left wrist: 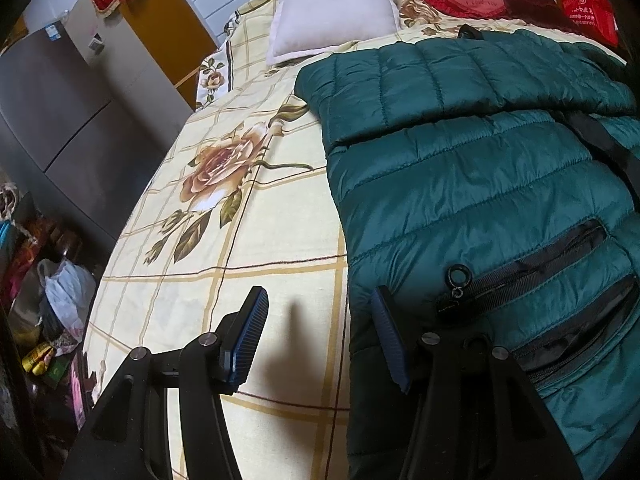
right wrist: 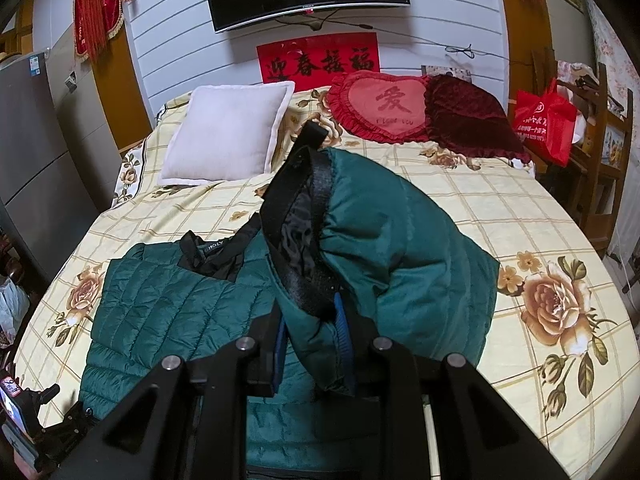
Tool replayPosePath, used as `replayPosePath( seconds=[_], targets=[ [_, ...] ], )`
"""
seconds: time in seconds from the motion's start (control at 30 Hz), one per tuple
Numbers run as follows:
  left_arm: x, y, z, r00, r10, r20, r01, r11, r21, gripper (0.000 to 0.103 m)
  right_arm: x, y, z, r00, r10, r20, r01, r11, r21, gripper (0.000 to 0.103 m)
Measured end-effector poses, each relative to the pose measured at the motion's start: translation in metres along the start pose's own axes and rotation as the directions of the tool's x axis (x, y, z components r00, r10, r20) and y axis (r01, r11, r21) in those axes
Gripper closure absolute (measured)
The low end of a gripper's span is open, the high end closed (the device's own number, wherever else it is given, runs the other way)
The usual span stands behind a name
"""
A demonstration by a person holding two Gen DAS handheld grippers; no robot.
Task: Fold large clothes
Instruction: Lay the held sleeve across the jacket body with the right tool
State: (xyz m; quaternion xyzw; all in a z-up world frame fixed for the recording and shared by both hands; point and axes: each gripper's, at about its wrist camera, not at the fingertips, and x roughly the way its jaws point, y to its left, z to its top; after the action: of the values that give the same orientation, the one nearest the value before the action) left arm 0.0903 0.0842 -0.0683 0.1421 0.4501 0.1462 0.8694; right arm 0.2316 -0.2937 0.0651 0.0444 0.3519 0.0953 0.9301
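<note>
A dark green quilted puffer jacket (left wrist: 460,168) lies on the floral bed sheet (left wrist: 240,240). Its left sleeve is folded across the body, and a black zip pocket (left wrist: 532,280) faces up. My left gripper (left wrist: 320,332) is open and empty, low over the bed at the jacket's left edge; its right finger rests by the jacket's side. My right gripper (right wrist: 312,340) is shut on the jacket's right side (right wrist: 400,248) and holds it lifted, with the black lining (right wrist: 304,240) showing. The folded part of the jacket (right wrist: 168,312) lies flat to the left.
A white pillow (right wrist: 228,132), a red heart cushion (right wrist: 384,108) and a dark red cushion (right wrist: 472,120) lie at the head of the bed. A grey fridge (left wrist: 60,120) and bags (left wrist: 64,292) stand left of the bed. A red bag (right wrist: 548,120) stands right.
</note>
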Motion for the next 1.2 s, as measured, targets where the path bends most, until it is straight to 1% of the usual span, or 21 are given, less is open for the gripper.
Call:
replayPosePath(
  seconds=[0.1,0.2,0.33,0.47,0.57,0.6,0.67,0.7,0.77,0.87,0.93,0.97,1.0,1.03,1.1,1.13,1.17,1.2],
  targets=[
    [-0.001,0.002,0.000,1.000,-0.003,0.001,0.003,1.000,-0.009,0.067,0.002,0.003,-0.001,1.000,0.001,-0.003,-0.001,1.000,0.000,0.080],
    [-0.003,0.004,0.000,1.000,0.009,0.009,-0.008,1.000,-0.019,0.067,0.006,0.008,-0.001,1.000,0.008,-0.006,-0.008,1.000,0.005,0.080],
    [-0.006,0.008,0.001,0.999,0.029,0.019,-0.028,0.999,-0.031,0.067,0.013,0.026,0.004,0.999,0.032,-0.005,-0.032,0.999,-0.007,0.080],
    [-0.002,0.007,0.001,0.999,0.043,0.001,-0.043,0.999,-0.022,0.067,0.026,0.060,0.011,0.997,0.083,-0.005,-0.083,0.996,-0.024,0.080],
    [0.000,0.005,0.001,0.999,0.053,-0.003,-0.053,0.999,-0.005,0.067,0.035,0.098,0.013,0.989,0.147,-0.006,-0.147,0.988,-0.047,0.080],
    [0.000,0.004,0.001,0.998,0.055,-0.002,-0.055,0.998,-0.003,0.067,0.038,0.115,0.011,0.984,0.180,-0.012,-0.180,0.982,-0.055,0.080],
    [0.001,0.004,0.002,0.999,0.053,-0.004,-0.053,0.999,-0.006,0.067,0.045,0.143,0.004,0.975,0.220,-0.023,-0.221,0.972,-0.079,0.080],
    [0.001,0.005,0.003,0.999,0.048,-0.005,-0.048,0.999,-0.011,0.067,0.050,0.157,-0.001,0.973,0.230,-0.032,-0.232,0.968,-0.096,0.080],
    [0.001,0.005,0.003,0.999,0.042,-0.008,-0.042,0.999,-0.017,0.067,0.062,0.174,-0.011,0.971,0.231,-0.063,-0.237,0.966,-0.106,0.080],
    [0.001,0.005,0.003,0.999,0.042,-0.008,-0.042,0.999,-0.013,0.067,0.087,0.183,-0.033,0.974,0.195,-0.119,-0.207,0.974,-0.098,0.078],
    [0.002,0.005,0.003,0.999,0.040,-0.012,-0.040,0.999,-0.012,0.067,0.099,0.181,-0.048,0.969,0.194,-0.154,-0.210,0.973,-0.092,0.077],
    [0.001,0.004,0.003,0.999,0.039,-0.013,-0.039,0.999,-0.012,0.067,0.105,0.179,-0.056,0.965,0.196,-0.175,-0.215,0.972,-0.098,0.073],
    [0.001,0.004,0.003,0.999,0.039,-0.014,-0.039,0.999,-0.013,0.067,0.112,0.181,-0.065,0.958,0.199,-0.208,-0.225,0.968,-0.110,0.064],
    [0.001,0.004,0.003,0.999,0.039,-0.014,-0.039,0.999,-0.011,0.067,0.117,0.181,-0.070,0.954,0.201,-0.224,-0.231,0.966,-0.117,0.059],
    [0.002,0.004,0.003,0.999,0.038,-0.014,-0.038,0.999,-0.010,0.067,0.121,0.183,-0.078,0.947,0.212,-0.240,-0.250,0.958,-0.140,0.037],
    [0.002,0.004,0.002,0.999,0.037,-0.014,-0.037,0.999,-0.009,0.067,0.120,0.184,-0.079,0.945,0.220,-0.241,-0.260,0.955,-0.146,0.032],
    [0.002,0.003,0.002,0.999,0.037,-0.015,-0.037,0.999,-0.008,0.067,0.118,0.186,-0.079,0.941,0.230,-0.248,-0.273,0.950,-0.155,0.023],
    [0.002,0.003,0.002,0.999,0.036,-0.015,-0.036,0.999,-0.007,0.067,0.115,0.188,-0.079,0.937,0.235,-0.259,-0.282,0.945,-0.163,0.019]
  ],
)
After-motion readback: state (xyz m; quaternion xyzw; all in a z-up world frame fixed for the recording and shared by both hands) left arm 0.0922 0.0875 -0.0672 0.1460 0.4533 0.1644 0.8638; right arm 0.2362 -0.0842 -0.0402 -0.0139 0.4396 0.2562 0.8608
